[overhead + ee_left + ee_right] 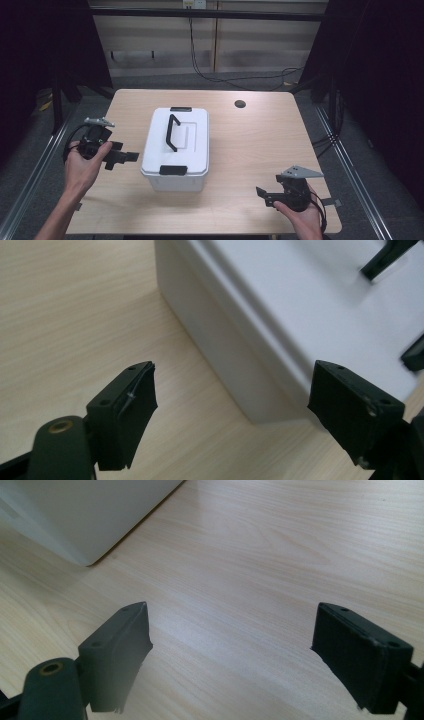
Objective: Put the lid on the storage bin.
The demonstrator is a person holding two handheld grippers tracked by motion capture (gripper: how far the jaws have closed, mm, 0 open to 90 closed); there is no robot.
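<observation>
A white lidded storage box stands in the middle of the wooden table, with a black handle on its lid and black latches at the near and far ends. My left gripper hovers just left of the box, open and empty; in its own view the left gripper faces the box's side wall and near corner. My right gripper is held near the table's front right, open and empty; in its own view the right gripper looks over bare wood toward the box's corner.
A round cable hole lies in the table's far right part. Dark curtains flank both sides, and metal rails run along the floor. Cables trail on the floor behind the table.
</observation>
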